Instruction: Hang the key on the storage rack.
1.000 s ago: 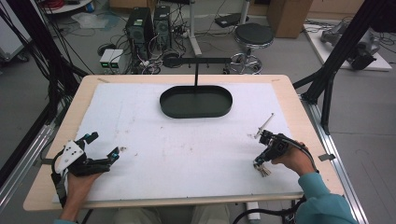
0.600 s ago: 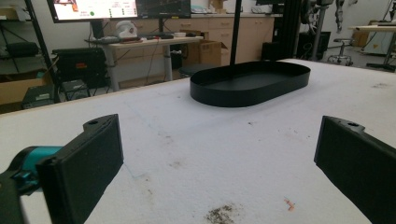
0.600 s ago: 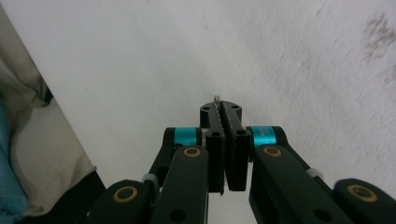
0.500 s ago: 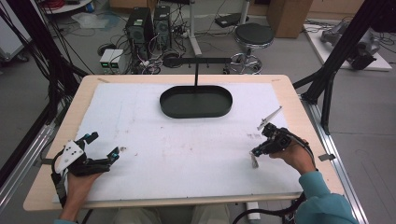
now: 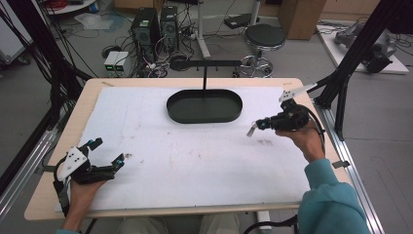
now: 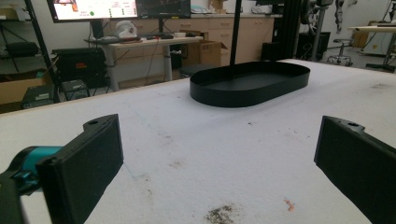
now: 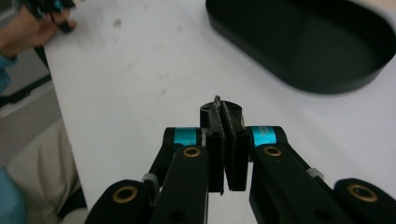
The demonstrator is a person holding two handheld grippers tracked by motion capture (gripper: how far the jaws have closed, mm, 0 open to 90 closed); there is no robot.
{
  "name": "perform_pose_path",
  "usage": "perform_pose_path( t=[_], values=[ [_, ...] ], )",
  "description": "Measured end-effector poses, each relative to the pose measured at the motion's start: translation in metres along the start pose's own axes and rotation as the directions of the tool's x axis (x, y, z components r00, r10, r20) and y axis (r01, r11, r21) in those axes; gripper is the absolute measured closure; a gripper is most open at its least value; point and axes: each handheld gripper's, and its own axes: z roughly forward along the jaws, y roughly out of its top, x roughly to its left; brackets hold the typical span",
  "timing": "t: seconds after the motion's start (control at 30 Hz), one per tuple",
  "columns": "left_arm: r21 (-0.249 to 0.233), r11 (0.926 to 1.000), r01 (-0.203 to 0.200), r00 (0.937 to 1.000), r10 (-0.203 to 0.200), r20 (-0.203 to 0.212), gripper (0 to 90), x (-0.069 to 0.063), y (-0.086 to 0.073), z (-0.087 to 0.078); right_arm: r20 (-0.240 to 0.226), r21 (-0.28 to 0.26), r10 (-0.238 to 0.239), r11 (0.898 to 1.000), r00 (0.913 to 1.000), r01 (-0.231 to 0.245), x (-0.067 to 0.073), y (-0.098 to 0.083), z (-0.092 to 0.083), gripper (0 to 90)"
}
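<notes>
Right gripper [image 5: 257, 125] near black tray [image 5: 204, 106]

Bench [image 5: 146, 204] spans the frame's middle. Oval tray [image 5: 204, 106] on it, upper centre. Left hand-held gripper [image 5: 108, 155] rests at lower left of the bench. Right hand-held gripper [image 5: 253, 127] is right of centre, just below and right of the tray. Stool [image 5: 263, 38] behind the bench, top of frame.
</notes>
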Motion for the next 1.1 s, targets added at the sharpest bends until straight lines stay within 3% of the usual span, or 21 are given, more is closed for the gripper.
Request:
perform_pose_path(
  t=[0.17, 0.47, 0.83, 1.1],
  values=[
    [0.0, 1.0, 0.0, 1.0, 0.0, 0.0, 1.7, 0.0, 0.0, 0.0, 0.024, -0.084, -0.032, 0.996, 0.9992, 0.034, -0.005, 0.03, -0.006, 89.0],
    [-0.001, 1.0, 0.001, 1.0, -0.001, 0.0, 1.7, 0.0, 0.0, 0.0, 0.078, -0.136, -0.087, 0.986, 0.9932, 0.097, -0.015, 0.083, -0.002, 89.0],
    [0.001, 1.0, 0.001, 1.0, -0.001, 0.002, 1.7, 0.001, 0.0, 0.0, 0.144, -0.126, -0.109, 0.984, 0.9836, 0.128, -0.037, 0.123, 0.014, 89.0],
    [0.0, 1.0, 0.0, 1.0, 0.0, 0.0, 1.7, 0.0, 0.0, 0.0, 0.158, -0.126, -0.085, 0.986, 0.9837, 0.106, -0.052, 0.139, 0.021, 89.0]
  ],
)
